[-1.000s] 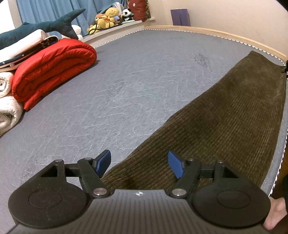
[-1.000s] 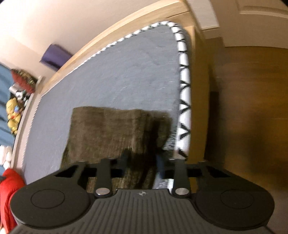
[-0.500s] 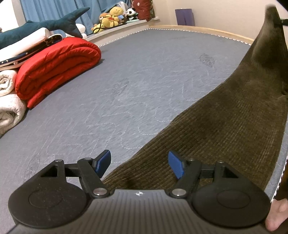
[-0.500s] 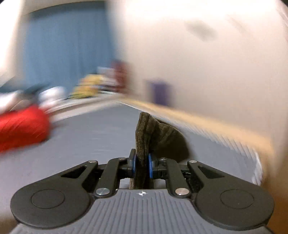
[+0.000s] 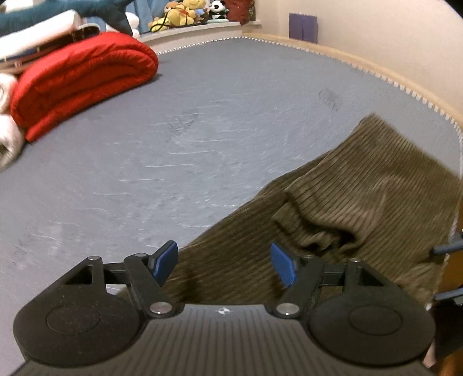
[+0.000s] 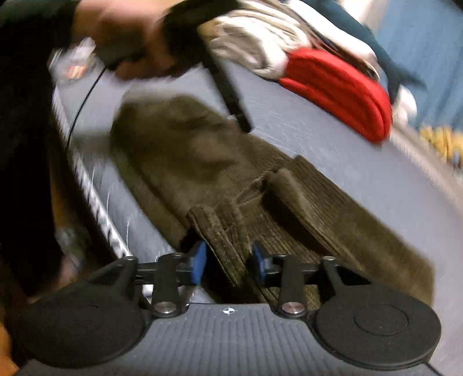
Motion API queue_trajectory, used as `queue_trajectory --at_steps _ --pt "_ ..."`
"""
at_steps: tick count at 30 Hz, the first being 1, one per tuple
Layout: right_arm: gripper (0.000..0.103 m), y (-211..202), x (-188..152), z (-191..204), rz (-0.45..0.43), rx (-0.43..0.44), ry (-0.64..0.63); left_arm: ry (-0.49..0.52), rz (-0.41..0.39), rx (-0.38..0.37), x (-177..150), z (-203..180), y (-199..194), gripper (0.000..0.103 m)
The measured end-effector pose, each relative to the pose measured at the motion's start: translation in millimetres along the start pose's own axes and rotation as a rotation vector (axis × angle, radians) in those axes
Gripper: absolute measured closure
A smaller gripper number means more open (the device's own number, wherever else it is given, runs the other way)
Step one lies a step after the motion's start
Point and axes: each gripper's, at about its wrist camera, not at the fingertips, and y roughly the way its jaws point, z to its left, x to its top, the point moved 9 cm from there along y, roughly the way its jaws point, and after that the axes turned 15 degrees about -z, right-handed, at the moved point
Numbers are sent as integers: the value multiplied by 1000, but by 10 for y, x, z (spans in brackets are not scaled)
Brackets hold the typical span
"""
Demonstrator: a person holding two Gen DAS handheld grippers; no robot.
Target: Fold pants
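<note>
While grey quilted mattress [image 5: 202,121] spans both views, ribbed olive corduroy pants [image 5: 361,196] lie doubled near its edge; puffy red blanket roll [image 5: 81,78] well apart. Left gripper [image 5: 224,264] spread wide; right gripper [image 6: 228,261] parted, hem between pads.

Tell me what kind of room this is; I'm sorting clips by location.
Most likely a bedroom: the pants lie on a bare grey mattress, beside a folded red quilt, with plush toys on a ledge.

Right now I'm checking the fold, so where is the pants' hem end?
In the right wrist view the hem end stands between the right gripper's parted fingers, doubled back over the pants near the mattress edge.
</note>
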Motion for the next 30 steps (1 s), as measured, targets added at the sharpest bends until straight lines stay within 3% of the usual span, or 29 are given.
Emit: queue_trajectory --at_steps 2,3,5,7,11,14,17,20,21,24,26,28,30 --pt "56 -80 101 -190 -34 -8 137 -98 -16 -64 50 -58 29 29" --pt "56 -100 140 -273 -46 -14 183 -156 -19 -100 69 -85 52 35" --pt "55 -81 168 -352 -53 -28 224 -287 -8 -164 71 -136 139 43" --pt "55 -63 151 -384 -43 -17 243 -435 30 -223 16 -188 274 44" --pt "51 -12 80 -248 -9 57 233 -638 88 -257 -102 -201 541 44" --pt "50 162 80 -135 1 83 199 -720 115 -249 -173 -181 708 43" --pt "51 296 9 -40 30 94 187 -707 119 -230 -174 -212 812 45" --pt "88 350 21 22 30 112 154 -501 92 -187 -17 -271 746 79" --pt "91 328 54 26 10 113 139 -450 41 -178 116 -255 665 88" --pt "92 86 242 112 -118 181 26 -473 -108 -172 450 -47 473 89" --pt "92 -55 288 237 -176 215 -62 -460 -76 -150 361 -13 578 88" --pt "92 29 189 286 -134 201 -78 -431 13 -138 144 -82 736 83" --pt "90 159 -28 351 -31 231 -89 -397 10 -120 116 -94 761 80"
